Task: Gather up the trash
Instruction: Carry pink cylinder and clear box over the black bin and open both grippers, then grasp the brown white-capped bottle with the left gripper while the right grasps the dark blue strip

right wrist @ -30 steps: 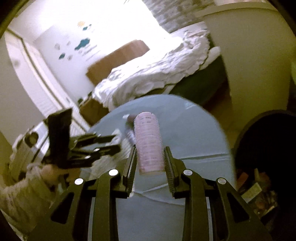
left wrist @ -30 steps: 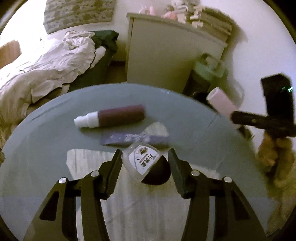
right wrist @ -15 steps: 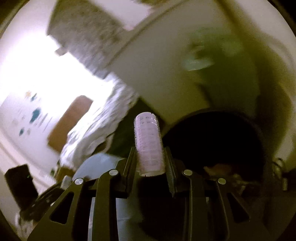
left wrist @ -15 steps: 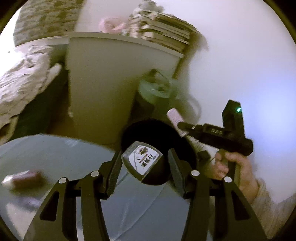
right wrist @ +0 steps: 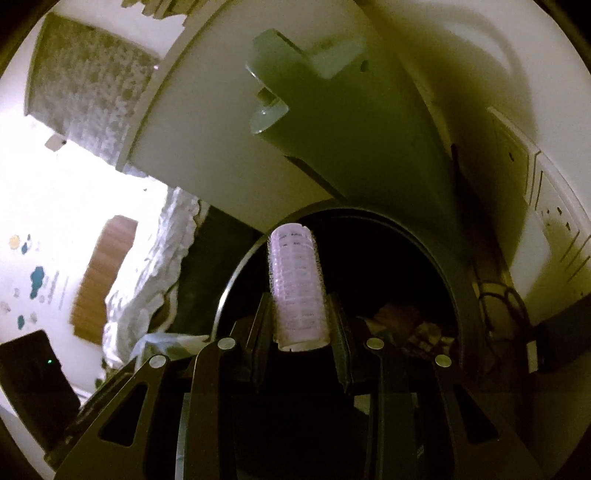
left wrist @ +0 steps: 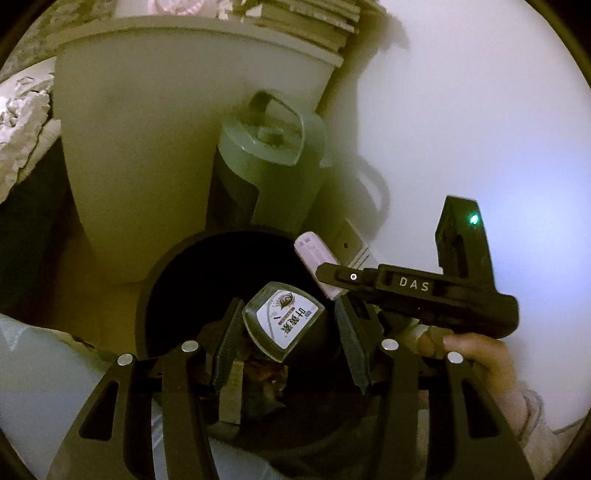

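Note:
A small dark jar with a white printed label (left wrist: 284,325) sits between the fingers of my left gripper (left wrist: 288,332), which is shut on it above the open mouth of a round black bin (left wrist: 147,295). My right gripper (right wrist: 299,306) is shut on a pale pink ribbed roller (right wrist: 295,280) that sticks up out of its fingers, also over the bin (right wrist: 236,273). In the left wrist view the right gripper's tip (left wrist: 327,273) comes in from the right with the roller (left wrist: 314,254) above the bin's far rim, a hand (left wrist: 476,350) on its grip. Crumpled trash (right wrist: 399,321) lies inside the bin.
A grey-green canister with a handle (left wrist: 266,166) stands just behind the bin against a pale cabinet (left wrist: 147,147) topped with stacked books (left wrist: 306,18). White wall with a socket (right wrist: 554,206) lies to the right. The blue-grey table edge (left wrist: 37,369) is at lower left, a rumpled bed (right wrist: 147,280) beyond.
Both grippers have swung off the round table to above the black bin, each still holding its item. The right gripper has rolled, tilting its view. The bottle on the table has dropped out of sight.

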### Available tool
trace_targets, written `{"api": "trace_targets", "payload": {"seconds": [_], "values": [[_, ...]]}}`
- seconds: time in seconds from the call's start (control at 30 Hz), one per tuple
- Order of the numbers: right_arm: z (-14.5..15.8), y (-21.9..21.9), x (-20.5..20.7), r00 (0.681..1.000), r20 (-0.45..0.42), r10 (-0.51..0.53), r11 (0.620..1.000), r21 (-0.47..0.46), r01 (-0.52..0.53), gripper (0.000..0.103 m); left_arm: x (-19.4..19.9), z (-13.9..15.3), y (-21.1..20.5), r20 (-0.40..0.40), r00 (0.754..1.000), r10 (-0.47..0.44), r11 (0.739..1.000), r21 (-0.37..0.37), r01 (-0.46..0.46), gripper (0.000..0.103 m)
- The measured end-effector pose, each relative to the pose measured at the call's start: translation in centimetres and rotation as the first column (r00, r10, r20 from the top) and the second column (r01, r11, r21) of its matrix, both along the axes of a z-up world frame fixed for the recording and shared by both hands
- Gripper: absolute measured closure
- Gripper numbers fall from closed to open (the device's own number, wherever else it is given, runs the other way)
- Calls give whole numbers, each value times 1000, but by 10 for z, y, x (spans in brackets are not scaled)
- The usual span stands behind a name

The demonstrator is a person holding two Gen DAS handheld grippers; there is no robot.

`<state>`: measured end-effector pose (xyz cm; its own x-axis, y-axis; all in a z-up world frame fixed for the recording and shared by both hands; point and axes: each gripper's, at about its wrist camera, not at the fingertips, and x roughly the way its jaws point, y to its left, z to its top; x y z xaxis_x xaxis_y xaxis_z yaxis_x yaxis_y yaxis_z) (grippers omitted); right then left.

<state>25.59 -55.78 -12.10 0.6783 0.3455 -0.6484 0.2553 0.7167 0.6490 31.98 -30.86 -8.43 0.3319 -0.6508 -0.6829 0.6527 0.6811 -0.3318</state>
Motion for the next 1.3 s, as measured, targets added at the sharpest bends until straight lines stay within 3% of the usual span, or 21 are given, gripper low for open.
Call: {"api": "trace_targets", "payload": {"seconds": [0.4,0.57,0.6,0.7,0.8,1.0,1.17,1.3], "values": [[-5,7,0,1000,-29,9,1000,-7,-9,73,6,-17,-10,-44,999,4,1000,21,-3,52],[-7,6,3,999,-41,0,1000,6,0,70,9,-19,-10,-54,998,37,999,36,-35,48],[-7,6,3,999,-43,0,1000,10,0,68,9,-19,-8,-52,998,44,999,32,-43,42],[-7,6,2,999,-45,-18,1000,13,19,41,7,-18,-3,-50,997,57,998,26,-56,38],[-6,8,2,999,-38,-24,1000,8,24,40,1,-13,7,-42,996,78,997,23,-77,33],[-3,24,3,1000,-6,20,1000,-8,-20,40,-20,6,47,-4,991,133,991,2,-133,33],[12,54,-1,993,55,109,990,-94,-104,40,-34,20,109,43,975,217,976,21,-218,33],[26,80,-9,974,119,195,975,-133,-179,40,-37,28,168,122,956,268,956,94,-280,33]]}}
